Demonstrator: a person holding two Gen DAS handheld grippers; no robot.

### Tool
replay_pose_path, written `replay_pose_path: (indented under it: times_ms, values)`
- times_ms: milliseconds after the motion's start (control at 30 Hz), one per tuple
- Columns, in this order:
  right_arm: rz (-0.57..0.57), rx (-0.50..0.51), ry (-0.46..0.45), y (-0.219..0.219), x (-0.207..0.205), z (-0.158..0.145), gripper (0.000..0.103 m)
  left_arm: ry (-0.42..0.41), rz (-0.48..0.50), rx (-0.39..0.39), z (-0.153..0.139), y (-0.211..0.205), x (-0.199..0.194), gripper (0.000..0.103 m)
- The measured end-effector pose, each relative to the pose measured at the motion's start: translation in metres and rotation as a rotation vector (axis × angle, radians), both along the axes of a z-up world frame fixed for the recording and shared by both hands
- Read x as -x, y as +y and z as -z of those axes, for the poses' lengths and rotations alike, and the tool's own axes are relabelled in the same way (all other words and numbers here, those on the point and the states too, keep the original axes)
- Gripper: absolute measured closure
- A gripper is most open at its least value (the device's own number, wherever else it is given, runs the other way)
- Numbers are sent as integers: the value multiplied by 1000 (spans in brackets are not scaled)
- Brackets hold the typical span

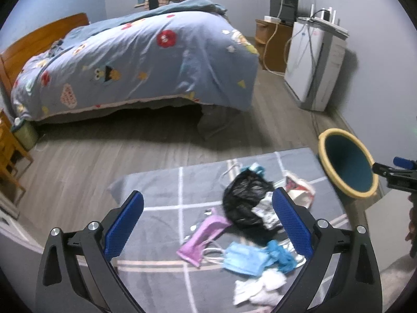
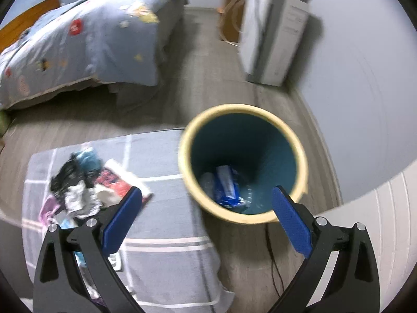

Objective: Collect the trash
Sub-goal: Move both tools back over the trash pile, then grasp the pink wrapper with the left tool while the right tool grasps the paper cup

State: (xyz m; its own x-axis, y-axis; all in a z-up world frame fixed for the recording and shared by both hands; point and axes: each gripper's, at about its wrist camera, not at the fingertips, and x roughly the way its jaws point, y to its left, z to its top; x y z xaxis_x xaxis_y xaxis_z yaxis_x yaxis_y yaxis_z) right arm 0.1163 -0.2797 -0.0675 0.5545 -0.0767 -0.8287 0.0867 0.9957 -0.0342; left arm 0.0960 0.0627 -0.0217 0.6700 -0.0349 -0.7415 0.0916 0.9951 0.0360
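The left gripper (image 1: 207, 224) has its fingers spread wide and empty over the trash pile (image 1: 250, 208) on the grey rug (image 1: 161, 190). The right gripper's (image 2: 207, 216) fingers are also apart, empty, the bin (image 2: 242, 164) at 12 o'clock, a blue wrapper (image 2: 229, 187) inside

trash pile (image 1: 250, 224) on the rug, bin (image 2: 242, 161) beside it

a crumpled black plastic bag (image 1: 245, 198) lies at the middle of the heap, with a pink face mask (image 1: 203, 237) and a light blue face mask (image 1: 245, 258) just in front of it, white crumpled tissues (image 1: 258, 287) nearest the camera, and a red-and-white wrapper (image 1: 299, 187) behind. the bin stands upright on the wood floor at the rug's corner, teal inside with a pale yellow rim, and holds a blue-and-white packet (image 2: 229, 185) at its bottom.
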Motion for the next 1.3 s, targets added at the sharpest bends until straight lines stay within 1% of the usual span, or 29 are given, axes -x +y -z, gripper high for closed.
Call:
replay_pose_path:
  times_ms: [67, 133, 233, 300, 367, 433, 467, 567, 633, 733, 833, 933, 1033, 1067, 1133, 1200, 1300]
  values:
    - [-31, -6, -9, 13, -1, 0, 6, 2, -5, -9, 4, 6, 1, 5]
    - [-44, 27, 5, 24, -2, 4, 6, 7, -7, -20, 10, 13, 0, 5]
    - [-93, 43, 53, 40, -7, 15, 6, 14, -12, -35, 16, 22, -5, 5]
    - [-103, -1, 74, 45, -12, 18, 6, 28, -22, -29, 22, 31, -9, 5]
    - [-114, -110, 76, 42, -18, 19, 6, 43, -31, -23, 30, 41, -13, 5]
    - [-98, -151, 61, 39, -24, 21, 6, 56, -40, -23, 37, 48, -17, 5]
    - [-94, -155, 60, 40, -26, 23, 6, 65, -46, -23, 41, 52, -19, 5]
    - [-80, -122, 76, 43, -35, 31, 6, 89, -56, -6, 53, 62, -25, 5]
    - [-100, -102, 102, 49, -41, 41, 6, 104, -58, -1, 59, 67, -29, 5]
    - [-127, -85, 135, 58, -47, 54, 6, 118, -43, -18, 68, 68, -34, 5]
    - [-143, -96, 174, 64, -53, 71, 6, 140, -27, -35, 79, 68, -41, 5]
    - [-186, -65, 198, 74, -56, 84, 6, 167, -27, -36, 90, 69, -46, 5]
    - [-247, -40, 216, 87, -55, 93, 8, 186, 5, -48, 102, 65, -47, 5]
    - [-263, -41, 222, 89, -55, 95, 11, 192, 17, -48, 106, 63, -47, 5]
    - [-297, -61, 237, 94, -56, 100, 11, 214, 42, -55, 115, 57, -47, 5]
    - [-304, -35, 248, 97, -57, 105, 11, 233, 75, -68, 124, 49, -48, 5]
    - [-317, -65, 262, 98, -61, 108, 14, 251, 119, -77, 134, 37, -49, 7]
